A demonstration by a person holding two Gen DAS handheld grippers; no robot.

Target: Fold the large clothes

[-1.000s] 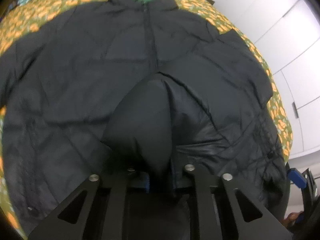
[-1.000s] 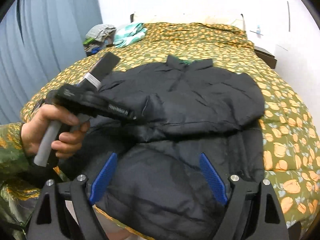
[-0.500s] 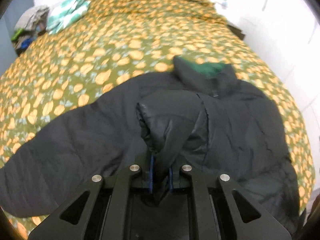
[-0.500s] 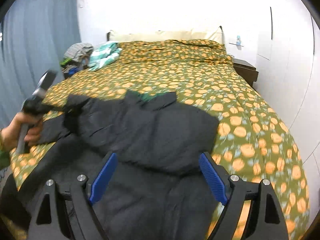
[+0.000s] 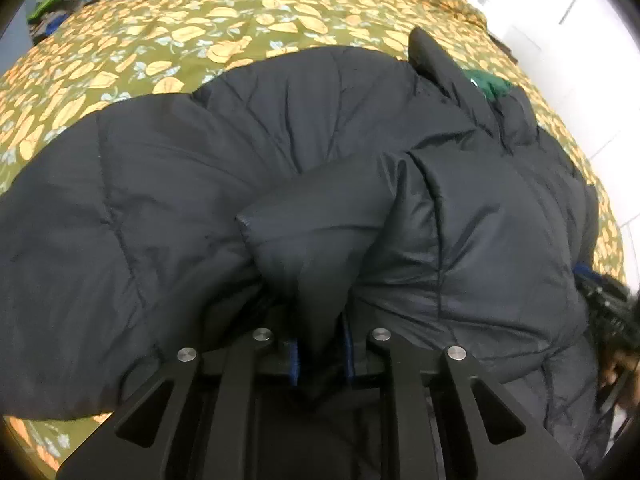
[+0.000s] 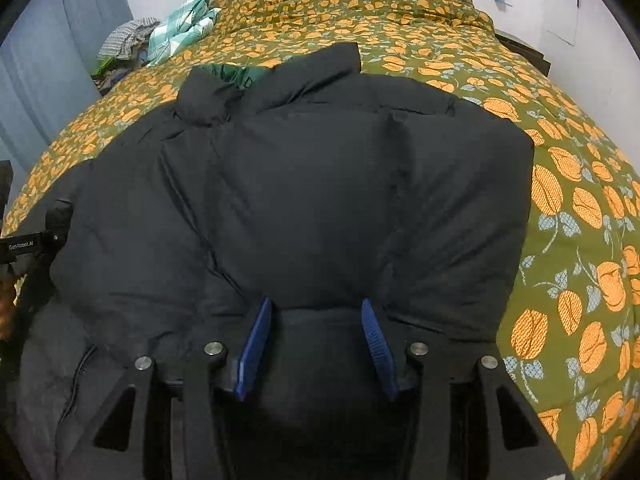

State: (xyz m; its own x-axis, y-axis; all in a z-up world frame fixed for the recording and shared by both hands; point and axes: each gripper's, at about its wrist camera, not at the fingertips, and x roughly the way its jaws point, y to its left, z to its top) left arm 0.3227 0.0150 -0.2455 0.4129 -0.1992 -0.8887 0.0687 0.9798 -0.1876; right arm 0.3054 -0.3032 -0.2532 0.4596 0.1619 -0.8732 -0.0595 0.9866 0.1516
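Since a second ago, black jacket [image 6: 304, 208] is carried flatter across the bed [image 6: 560, 208]. Sleeve fold [image 5: 320, 240] is pinched by left hand-held gripper [image 5: 321, 356] (jaws opening); right hand-held gripper [image 6: 316, 340] is closing around the hem. Sleeves partly folded; body fold is judged outstanding.
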